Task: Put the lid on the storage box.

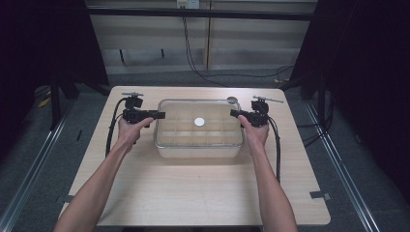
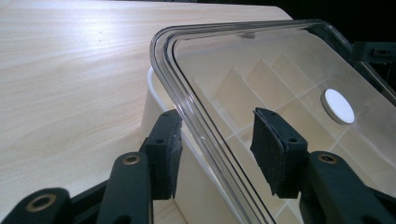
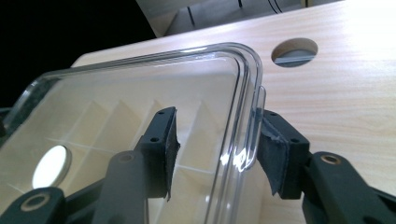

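High view: clear lid (image 1: 199, 122) lying on top of white divided box (image 1: 199, 151), mid-table, slightly toward far edge of wooden table (image 1: 193, 193). White round disc (image 1: 199, 122) at lid centre. Left gripper (image 1: 158, 115) at lid's left edge, right gripper (image 1: 234, 113) at right edge, each in a hand (image 1: 126, 133), forearms coming up from bottom. Black cables looping back from both grippers. Round hole (image 1: 232, 100) in tabletop just past the box's far right corner. Left gripper view: jaws partly apart, straddling the lid rim (image 2: 187, 98) — one pad (image 2: 168, 154) outside beside the box wall (image 2: 159, 105), the other pad (image 2: 271, 149) over the lid top. Visible gap between pads and plastic, no squeeze seen. Box dividers visible through lid, disc (image 2: 339, 105) toward upper right. Right gripper view: jaws likewise part open around lid's corner edge (image 3: 247, 88) — left pad (image 3: 163, 144) over the lid, right pad (image 3: 275, 154) outside, close against the rim; contact there hard to tell, left pad clearly off the surface. Disc (image 3: 50, 166) at lower left through the plastic, table hole (image 3: 294, 51) at upper right.
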### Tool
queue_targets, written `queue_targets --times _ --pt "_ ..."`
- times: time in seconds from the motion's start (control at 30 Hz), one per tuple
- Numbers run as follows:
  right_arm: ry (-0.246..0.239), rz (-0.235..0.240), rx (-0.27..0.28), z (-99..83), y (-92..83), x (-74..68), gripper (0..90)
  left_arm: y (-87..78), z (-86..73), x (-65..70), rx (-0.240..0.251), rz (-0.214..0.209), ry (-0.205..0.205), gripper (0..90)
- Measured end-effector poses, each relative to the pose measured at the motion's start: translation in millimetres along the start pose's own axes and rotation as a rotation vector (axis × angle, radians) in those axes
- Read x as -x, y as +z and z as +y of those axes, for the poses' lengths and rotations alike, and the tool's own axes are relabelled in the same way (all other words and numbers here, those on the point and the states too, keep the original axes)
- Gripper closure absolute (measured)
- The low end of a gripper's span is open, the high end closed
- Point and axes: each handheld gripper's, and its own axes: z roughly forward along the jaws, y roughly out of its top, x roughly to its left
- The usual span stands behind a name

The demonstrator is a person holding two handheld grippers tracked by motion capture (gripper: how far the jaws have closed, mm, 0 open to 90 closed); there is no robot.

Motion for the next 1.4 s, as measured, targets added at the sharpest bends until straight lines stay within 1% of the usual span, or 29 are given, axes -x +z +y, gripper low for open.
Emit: queue_targets --times 0.13,0.2,0.23,0.3,0.33,0.43,0.5,0.6,0.63,0.73,0.83,0.87,0.9,0.93,0.97,1.0,1.03,1.07,1.1,1.2,1.23,1.3,1.33,1.37,1.4 --pt "0.008 -0.001 -0.015 -1.2 2.8 1.0 50.9 0.5 -1.4 -2.3 -0.004 0.000 -0.013 52.7" --pt "0.008 -0.001 -0.026 -1.6 4.1 1.6 50.6 1.1 -1.7 -2.0 -0.016 0.005 -0.014 52.5" --pt "0.006 -0.004 -0.027 -1.7 4.3 1.8 50.6 2.3 -1.8 -1.1 -0.016 0.007 -0.025 52.1" --pt "0.005 -0.007 -0.030 -2.1 5.0 2.5 50.5 3.0 -2.2 -2.9 -0.021 0.005 -0.025 51.9" --pt "0.008 -0.007 -0.034 -2.5 5.6 3.2 50.5 3.5 -2.6 -2.9 -0.019 0.003 -0.035 51.9" --pt "-0.001 -0.012 -0.035 -2.3 5.3 2.6 50.6 3.5 -2.6 -3.2 -0.021 0.002 -0.037 51.9" --pt "-0.015 -0.031 -0.029 -2.5 4.7 0.4 50.6 3.2 -3.1 -3.4 -0.031 0.000 -0.034 50.8" --pt "-0.015 -0.026 -0.036 -2.3 3.9 0.8 50.8 0.9 -5.4 -2.1 -0.025 0.015 -0.021 49.1" --pt "-0.025 -0.032 -0.037 -2.5 3.2 -0.2 50.5 -0.6 -5.7 -2.2 -0.026 0.024 -0.010 48.0" --pt "-0.033 -0.035 -0.042 -2.5 2.8 -1.0 49.8 -1.9 -7.9 -1.9 -0.022 0.013 -0.016 47.9" --pt "-0.036 -0.025 -0.067 -1.8 0.3 -0.8 48.6 -2.9 -9.1 -0.5 -0.030 0.002 -0.004 48.2" --pt "-0.047 -0.019 -0.068 -2.1 -1.9 -0.2 46.8 -3.9 -9.8 1.2 -0.027 0.007 -0.003 47.5" --pt "-0.047 -0.019 -0.068 -2.1 -1.9 -0.2 46.8 -4.9 -10.2 1.7 -0.028 0.000 0.002 47.5" --pt "-0.054 -0.005 -0.066 -2.4 -3.1 0.5 44.9 -6.4 -11.4 3.7 -0.032 -0.001 0.001 46.3" --pt "-0.063 0.012 -0.072 -2.7 -5.6 1.7 43.3 -7.6 -12.0 4.6 -0.037 0.002 0.014 43.6" --pt "-0.068 0.019 -0.061 -2.6 -11.4 3.7 42.0 -9.8 -14.9 7.6 -0.032 0.019 0.022 39.7" --pt "-0.068 0.019 -0.061 -2.6 -11.4 3.7 42.0 -9.8 -14.9 7.6 -0.032 0.019 0.022 38.5" --pt "-0.059 0.020 -0.047 -1.5 -16.5 5.1 40.4 -11.2 -16.5 8.2 -0.027 0.025 0.022 37.8" --pt "-0.064 0.021 -0.047 -1.1 -17.9 5.1 39.9 -13.4 -17.5 8.6 -0.026 0.030 0.025 36.9" --pt "-0.076 0.014 -0.040 -0.2 -21.7 3.2 38.4 -17.6 -17.8 9.8 -0.024 0.027 0.030 35.4" --pt "-0.084 0.020 -0.033 -0.1 -24.1 1.6 37.7 -19.2 -18.0 11.1 -0.023 0.029 0.035 34.6" --pt "-0.099 0.022 -0.030 -0.3 -28.1 -2.1 36.8 -23.4 -18.4 13.9 -0.022 0.034 0.053 33.5" --pt "-0.112 0.020 -0.020 -1.3 -33.2 -6.0 36.0 -27.5 -19.4 17.8 -0.014 0.041 0.067 33.1" --pt "-0.112 0.020 -0.020 -1.3 -33.2 -6.0 36.0 -27.5 -19.4 17.8 -0.014 0.041 0.067 33.3" --pt "-0.119 0.022 -0.016 -1.6 -35.3 -7.4 36.0 -30.8 -20.5 20.5 -0.010 0.039 0.081 33.3"
